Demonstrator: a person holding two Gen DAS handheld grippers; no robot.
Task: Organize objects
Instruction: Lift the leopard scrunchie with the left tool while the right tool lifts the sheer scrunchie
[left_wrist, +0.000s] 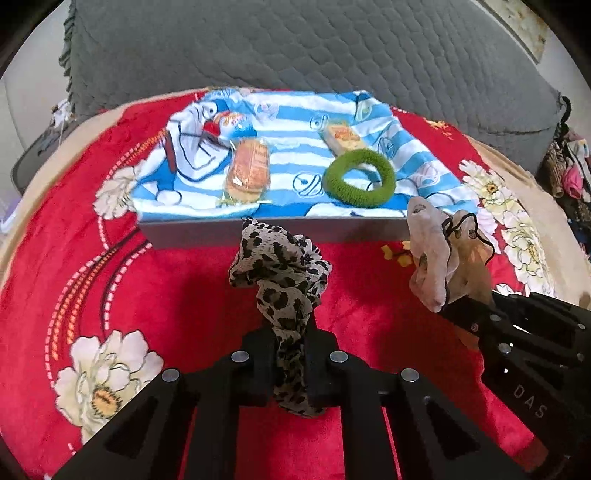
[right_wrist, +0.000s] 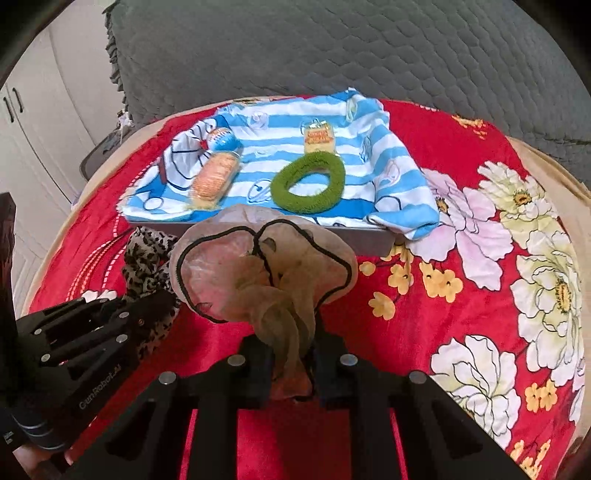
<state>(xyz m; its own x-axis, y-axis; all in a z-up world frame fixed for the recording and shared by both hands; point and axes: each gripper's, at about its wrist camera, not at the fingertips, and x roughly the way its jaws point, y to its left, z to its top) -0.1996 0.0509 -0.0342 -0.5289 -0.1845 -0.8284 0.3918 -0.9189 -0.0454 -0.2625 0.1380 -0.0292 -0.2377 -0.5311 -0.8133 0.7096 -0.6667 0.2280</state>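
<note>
My left gripper is clamped on the leopard scrunchie. Its long axis runs straight out from my fingers toward the tray, bunched end up and forward, tail hanging down between the pads. It stops just short of the tray's near wall, held above the red blanket.

My right gripper is pinched on the sheer scrunchie, beige with black edging. It fans wide across, the twisted stem pointing back into my fingers and the ruffle facing the tray. Its top edge overlaps the tray's near wall in my view; I cannot tell if they touch. The two scrunchies sit side by side, leopard to the left of the sheer one, near but apart.

On the tray, over the blue striped cloth: green scrunchie lying flat near the front right, snack pack at front left with its long axis running front to back. Behind the green ring, a yellow pack. Back left, a blue-red pack. Beyond the tray, a grey quilt.
</note>
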